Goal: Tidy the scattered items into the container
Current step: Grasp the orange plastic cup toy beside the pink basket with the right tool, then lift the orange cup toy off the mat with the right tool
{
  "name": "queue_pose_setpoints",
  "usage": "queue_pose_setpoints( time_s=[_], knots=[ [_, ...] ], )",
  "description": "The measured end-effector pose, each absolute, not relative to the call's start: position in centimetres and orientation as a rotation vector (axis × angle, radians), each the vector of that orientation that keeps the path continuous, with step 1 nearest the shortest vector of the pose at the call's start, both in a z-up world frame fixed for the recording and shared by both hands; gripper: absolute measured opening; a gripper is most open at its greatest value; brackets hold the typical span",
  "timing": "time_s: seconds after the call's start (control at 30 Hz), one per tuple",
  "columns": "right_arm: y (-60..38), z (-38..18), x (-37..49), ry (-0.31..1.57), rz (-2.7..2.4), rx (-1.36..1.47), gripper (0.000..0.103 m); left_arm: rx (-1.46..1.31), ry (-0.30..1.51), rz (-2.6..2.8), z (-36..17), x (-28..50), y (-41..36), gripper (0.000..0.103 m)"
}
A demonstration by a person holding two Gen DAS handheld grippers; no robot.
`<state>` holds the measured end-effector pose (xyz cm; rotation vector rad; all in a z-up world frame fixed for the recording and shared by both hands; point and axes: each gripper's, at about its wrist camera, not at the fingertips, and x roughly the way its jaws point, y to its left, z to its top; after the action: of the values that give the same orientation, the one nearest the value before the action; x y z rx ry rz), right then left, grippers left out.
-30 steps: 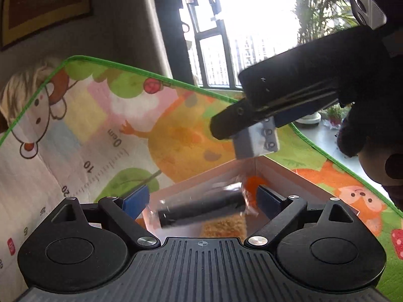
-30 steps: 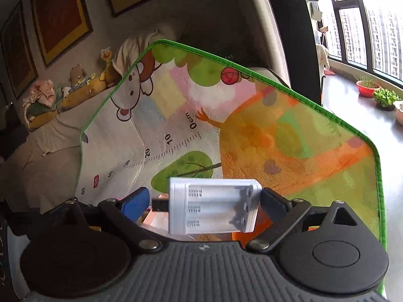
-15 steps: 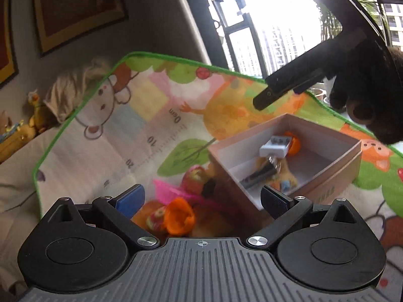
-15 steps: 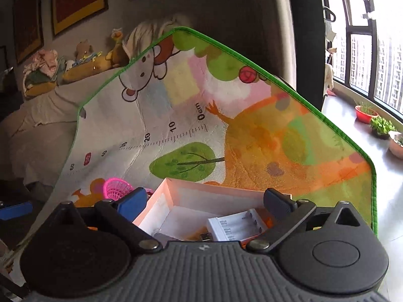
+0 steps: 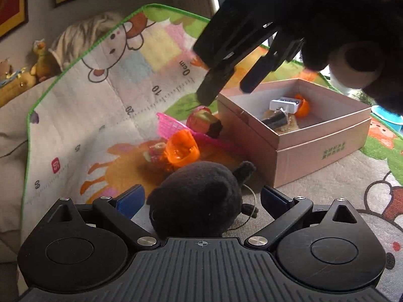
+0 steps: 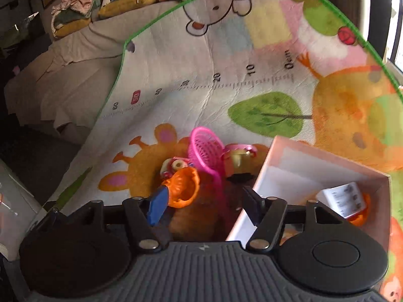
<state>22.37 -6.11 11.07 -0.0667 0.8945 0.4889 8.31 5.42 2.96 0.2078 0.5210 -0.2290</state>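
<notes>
A pink cardboard box [image 5: 320, 148] stands on the play mat and holds a white battery case [image 5: 286, 104], an orange piece and a black cylinder [image 5: 274, 120]. It also shows in the right wrist view [image 6: 327, 161], with the case [image 6: 345, 198] inside. My left gripper [image 5: 201, 198] is open around a black plush toy [image 5: 199, 196] on the mat. My right gripper [image 6: 204, 205] is open and empty above the toy pile left of the box; it also hangs over the scene in the left wrist view [image 5: 226, 85].
Left of the box lie a pink toy basket [image 6: 205, 148], an orange plastic shell [image 6: 183, 188], a small round toy [image 6: 172, 166] and a red-and-yellow toy [image 6: 236, 157]. Soft toys and clothes are piled beyond the mat's far edge [image 6: 75, 7].
The right gripper let the white battery case drop into the box, then swung left over the toy pile. The left gripper pulled back from the box and came down around the black plush toy.
</notes>
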Motion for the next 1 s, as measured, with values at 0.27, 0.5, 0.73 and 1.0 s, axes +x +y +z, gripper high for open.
queue_pose_setpoints(
  time_s=[0.27,0.5,0.73,1.0],
  knots=[
    [0.4,6.7,25.2,0.944,0.426,-0.23,0.079,0.123,0.543,-0.184,3.1,6.2,8.6,0.101],
    [1.9,6.1,24.5,0.924,0.45,-0.297,0.053,0.07,0.548,-0.186,3.2,5.6,9.7,0.101],
    [-3.6,12.2,18.1,0.71,0.47,-0.219,0.053,0.093,0.541,-0.202,3.2,5.6,8.6,0.101],
    [-14.8,15.3,8.5,0.634,0.456,-0.107,0.053,0.153,0.563,-0.166,2.3,8.1,6.7,0.101]
  ],
)
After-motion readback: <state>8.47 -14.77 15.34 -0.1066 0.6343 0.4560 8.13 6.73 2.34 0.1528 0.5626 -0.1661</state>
